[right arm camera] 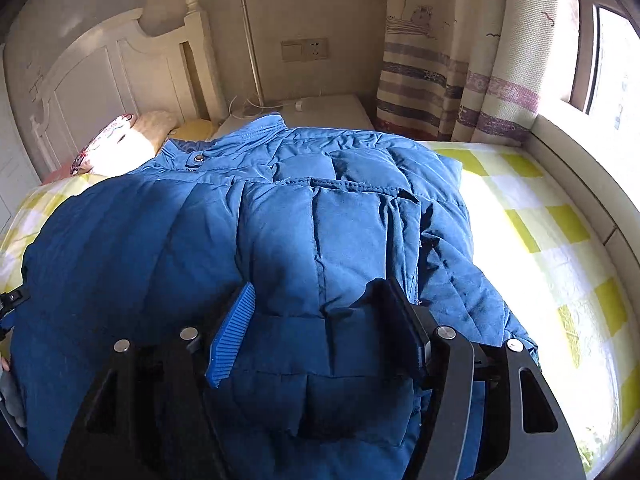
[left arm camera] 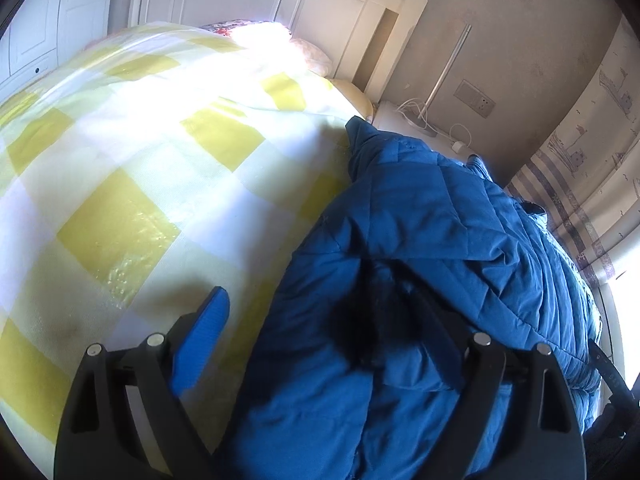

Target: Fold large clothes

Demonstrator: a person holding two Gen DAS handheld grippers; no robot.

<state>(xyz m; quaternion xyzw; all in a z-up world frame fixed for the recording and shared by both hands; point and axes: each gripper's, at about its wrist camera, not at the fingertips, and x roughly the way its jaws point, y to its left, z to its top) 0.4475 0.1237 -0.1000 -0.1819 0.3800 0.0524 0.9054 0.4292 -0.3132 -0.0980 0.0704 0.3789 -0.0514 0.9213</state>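
A large blue quilted down jacket (right arm camera: 280, 216) lies on a bed with a yellow and white checked cover (right arm camera: 532, 208), collar toward the headboard. My right gripper (right arm camera: 320, 328) is open, its jaws wide apart, with the blue pads (right arm camera: 234, 332) straddling the jacket's lower hem. In the left wrist view the jacket (left arm camera: 420, 240) fills the right half. My left gripper (left arm camera: 320, 336) is open at the jacket's left edge. Its left pad (left arm camera: 204, 340) is over the checked cover (left arm camera: 120, 184); its right finger is over the dark fabric fold.
A white headboard (right arm camera: 104, 76) and pillows (right arm camera: 120, 136) stand at the far end. A white bedside cabinet (right arm camera: 320, 110) with cables, a wall socket (right arm camera: 304, 49), striped curtains (right arm camera: 460, 80) and a window ledge (right arm camera: 580, 168) border the bed's right side.
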